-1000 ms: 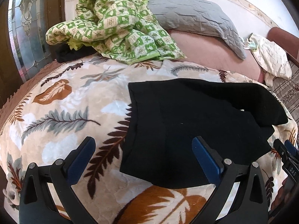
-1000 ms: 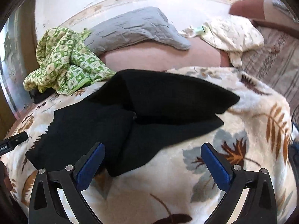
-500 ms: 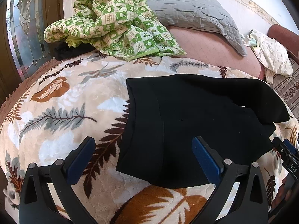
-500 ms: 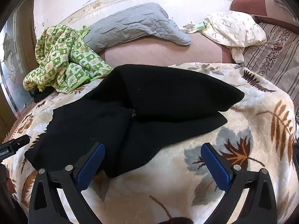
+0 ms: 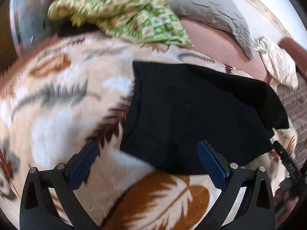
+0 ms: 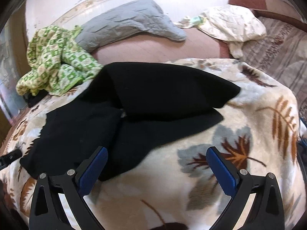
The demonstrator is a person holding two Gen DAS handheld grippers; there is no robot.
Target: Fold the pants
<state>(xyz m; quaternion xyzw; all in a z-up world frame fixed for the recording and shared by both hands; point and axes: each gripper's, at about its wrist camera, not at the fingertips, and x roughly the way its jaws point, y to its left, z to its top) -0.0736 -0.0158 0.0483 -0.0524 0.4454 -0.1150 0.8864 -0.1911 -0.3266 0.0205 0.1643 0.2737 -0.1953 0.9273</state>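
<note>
Black pants point(image 5: 191, 111) lying partly folded mid-bed on leaf-print blanket point(image 5: 57, 99), one leg lapped over the other. Left gripper point(image 5: 147, 163) hovering over near hem, fingers point(image 5: 82, 164) wide, holding nothing. Right gripper point(image 6: 157, 168) above near leg end, fingers point(image 6: 92, 172) wide, empty too. Green quilt point(image 6: 55, 61) and grey pillow point(image 6: 126, 26) along far edge.

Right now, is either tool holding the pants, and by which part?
Nothing is held. The left tool and right tool are both open above the pants, which lie loose on the blanket.
</note>
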